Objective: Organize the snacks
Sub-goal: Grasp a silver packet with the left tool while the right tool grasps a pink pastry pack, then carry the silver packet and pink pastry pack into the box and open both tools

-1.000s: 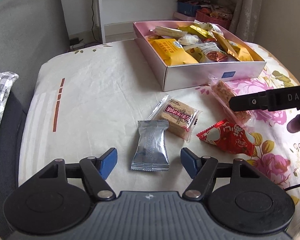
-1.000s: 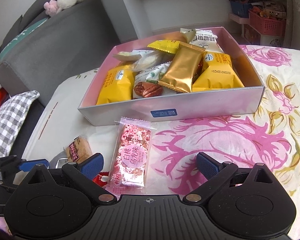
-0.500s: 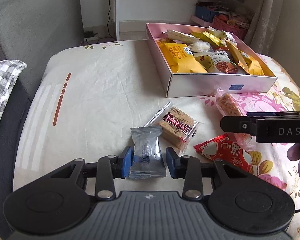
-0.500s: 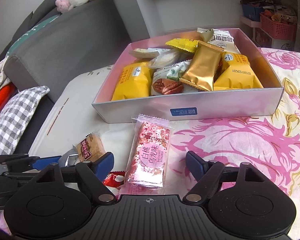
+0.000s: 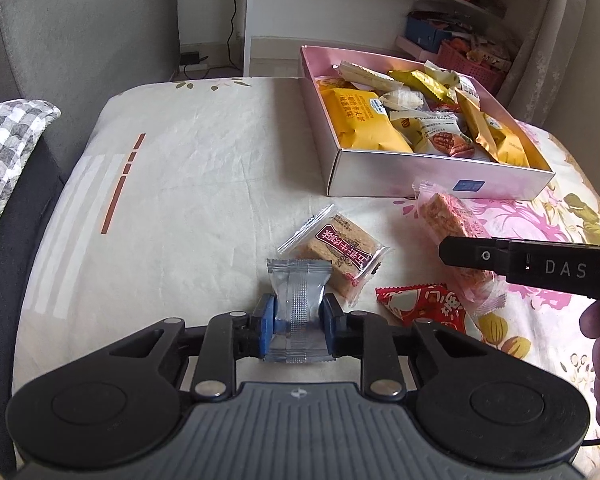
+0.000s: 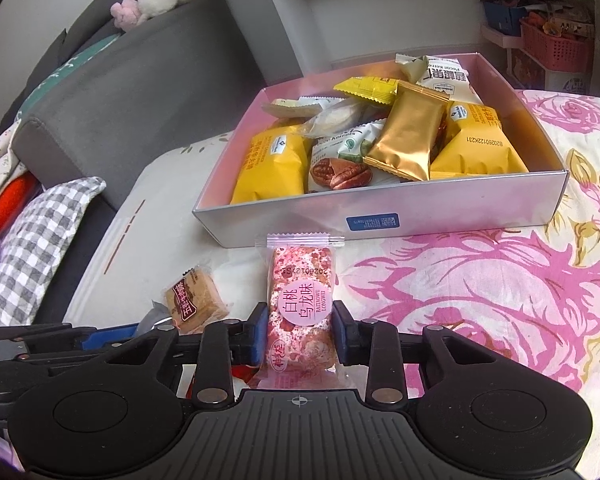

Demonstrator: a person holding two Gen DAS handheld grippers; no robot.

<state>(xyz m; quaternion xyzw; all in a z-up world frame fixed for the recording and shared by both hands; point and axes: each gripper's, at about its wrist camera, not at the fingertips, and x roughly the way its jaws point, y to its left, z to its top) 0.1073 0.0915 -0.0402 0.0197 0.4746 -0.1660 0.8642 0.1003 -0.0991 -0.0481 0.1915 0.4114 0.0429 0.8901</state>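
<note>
In the left wrist view my left gripper (image 5: 298, 320) has its jaws closing, and both blue pads press the sides of a silver packet (image 5: 300, 300) on the cloth. The right wrist view shows my right gripper (image 6: 300, 332) with its jaws closing too, the pads squeezing a pink snack bar (image 6: 302, 280) that lies lengthwise between them. A pink box (image 6: 380, 216) full of yellow, gold and white packets stands just beyond the bar. A brown biscuit packet (image 5: 340, 252) and a red packet (image 5: 424, 306) lie loose between the two grippers.
The snacks rest on a cloth-covered surface, plain cream on the left (image 5: 200, 160) and pink-flowered on the right (image 6: 480, 300). A grey sofa (image 6: 140, 92) and a checked cushion (image 6: 40, 248) lie to the left. Shelves with baskets stand behind the box.
Both grippers went from wide open to closed, the left onto the silver packet and the right onto the pink snack bar. Neither packet has left the cloth.
</note>
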